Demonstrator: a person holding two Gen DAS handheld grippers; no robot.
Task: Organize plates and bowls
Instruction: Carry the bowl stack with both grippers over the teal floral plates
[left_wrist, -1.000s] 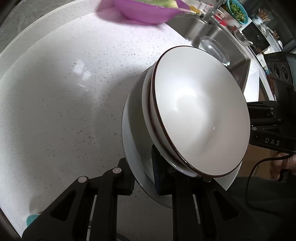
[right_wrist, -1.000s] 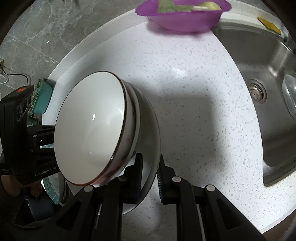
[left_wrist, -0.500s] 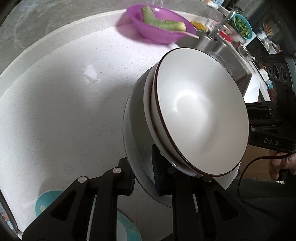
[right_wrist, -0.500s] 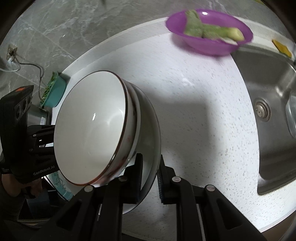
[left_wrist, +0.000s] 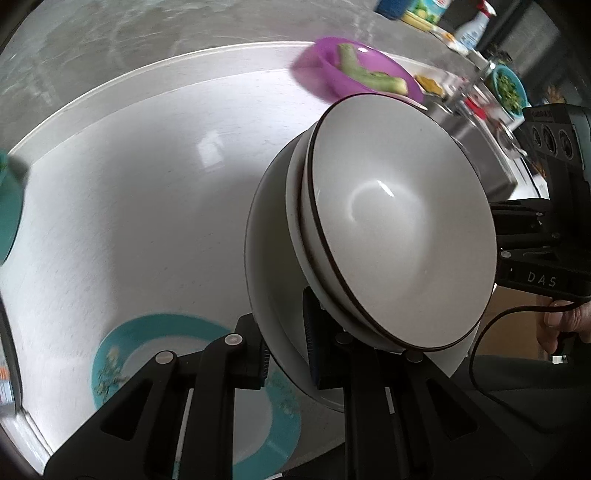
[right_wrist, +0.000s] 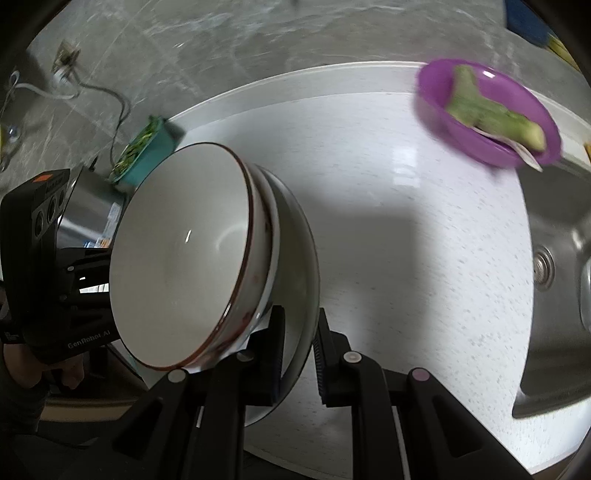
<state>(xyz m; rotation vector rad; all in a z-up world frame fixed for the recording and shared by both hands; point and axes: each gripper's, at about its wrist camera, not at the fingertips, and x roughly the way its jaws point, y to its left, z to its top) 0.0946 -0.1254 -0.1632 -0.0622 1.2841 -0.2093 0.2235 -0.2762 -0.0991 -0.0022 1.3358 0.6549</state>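
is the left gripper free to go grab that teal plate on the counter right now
Probably not: the left gripper is clamped on the white plate carrying stacked bowls. The teal plate lies unobstructed below.

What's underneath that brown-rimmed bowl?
The brown-rimmed bowl nests in another white bowl, both on a white plate both grippers clamp. Their contact is hidden.
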